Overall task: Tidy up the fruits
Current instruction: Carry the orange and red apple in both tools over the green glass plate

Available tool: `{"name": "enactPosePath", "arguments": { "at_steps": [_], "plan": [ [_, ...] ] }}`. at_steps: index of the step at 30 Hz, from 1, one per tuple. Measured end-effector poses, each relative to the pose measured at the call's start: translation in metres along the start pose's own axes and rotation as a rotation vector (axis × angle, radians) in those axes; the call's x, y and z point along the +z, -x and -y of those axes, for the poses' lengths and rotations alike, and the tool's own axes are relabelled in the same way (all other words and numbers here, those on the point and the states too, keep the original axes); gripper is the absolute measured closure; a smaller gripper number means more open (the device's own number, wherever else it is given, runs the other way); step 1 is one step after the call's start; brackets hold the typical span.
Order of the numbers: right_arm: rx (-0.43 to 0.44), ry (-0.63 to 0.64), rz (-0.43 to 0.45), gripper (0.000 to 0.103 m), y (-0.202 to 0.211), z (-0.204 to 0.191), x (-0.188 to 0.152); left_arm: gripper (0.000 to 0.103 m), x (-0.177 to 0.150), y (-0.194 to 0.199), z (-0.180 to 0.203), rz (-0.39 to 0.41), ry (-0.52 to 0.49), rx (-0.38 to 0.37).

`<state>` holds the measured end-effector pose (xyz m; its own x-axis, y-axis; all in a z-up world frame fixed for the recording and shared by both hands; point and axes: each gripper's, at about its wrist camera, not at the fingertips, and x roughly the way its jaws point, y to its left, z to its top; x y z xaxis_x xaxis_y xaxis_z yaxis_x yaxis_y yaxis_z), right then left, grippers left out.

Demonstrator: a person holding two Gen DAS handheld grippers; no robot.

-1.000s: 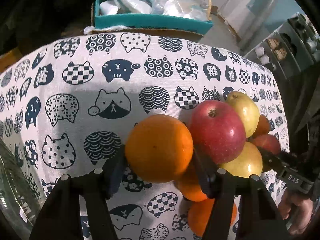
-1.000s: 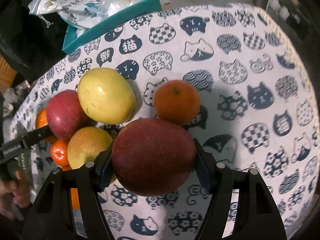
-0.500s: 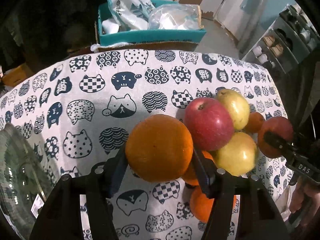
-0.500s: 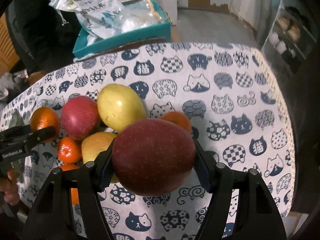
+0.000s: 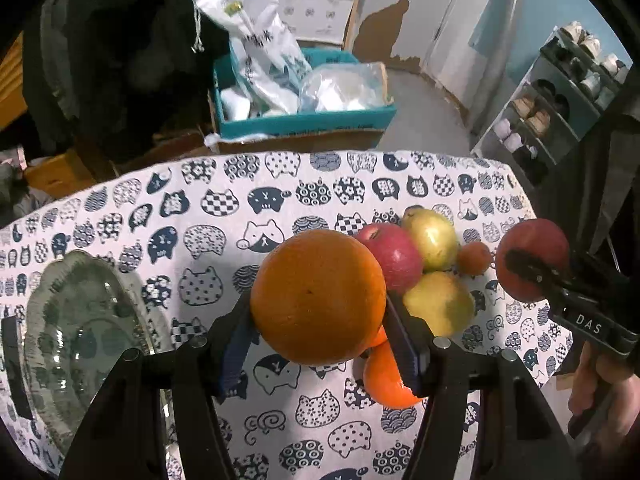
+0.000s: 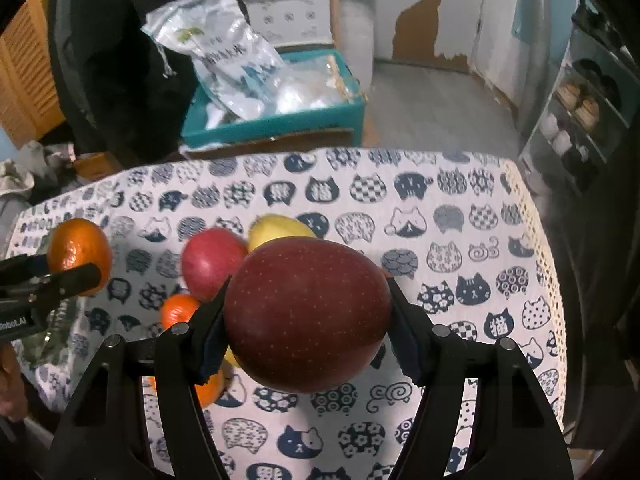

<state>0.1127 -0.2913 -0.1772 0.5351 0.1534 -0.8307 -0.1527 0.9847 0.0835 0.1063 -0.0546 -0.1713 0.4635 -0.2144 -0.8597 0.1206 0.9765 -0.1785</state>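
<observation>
Gripping an orange (image 5: pixel 318 296) and apple (image 6: pixel 307 314), both claws apparently aloft.

tablecloth (image 5: pixel 224 288): printed cloth | bowl (image 5: pixel 80 320): clear glass | orange (image 5: pixel 318 296): dimpled, matt

I count two red apples (image 5: pixel 390 255) (image 5: pixel 532 258), two yellow apples (image 5: pixel 430 234) (image 5: pixel 438 306), one big orange (image 5: pixel 318 296), three small oranges (image 5: pixel 474 258) (image 5: pixel 386 380) (image 6: pixel 179 310), one glass bowl (image 5: pixel 80 332).

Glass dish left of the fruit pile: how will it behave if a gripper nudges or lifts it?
The glass dish looks rigid and probably brittle, so knocks seem risky. Its wide, shallow shape suggests it slides rather than tips. The smooth scalloped rim may slip between gripper pads, and the cat-print tablecloth could bunch under it.
</observation>
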Motion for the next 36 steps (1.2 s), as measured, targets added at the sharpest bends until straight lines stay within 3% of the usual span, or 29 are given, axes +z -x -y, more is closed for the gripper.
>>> {"name": "enactPosePath", "arguments": {
  "at_steps": [24,36],
  "plan": [
    [0.12,0.116,0.188,0.034,0.089,-0.07,0.023,0.039,-0.011,0.101,0.009,0.185,-0.068,-0.001],
    [0.172,0.153,0.222,0.033,0.107,-0.099,0.029,0.039,-0.016,0.119,-0.006,0.208,-0.045,-0.003]
  ]
}}
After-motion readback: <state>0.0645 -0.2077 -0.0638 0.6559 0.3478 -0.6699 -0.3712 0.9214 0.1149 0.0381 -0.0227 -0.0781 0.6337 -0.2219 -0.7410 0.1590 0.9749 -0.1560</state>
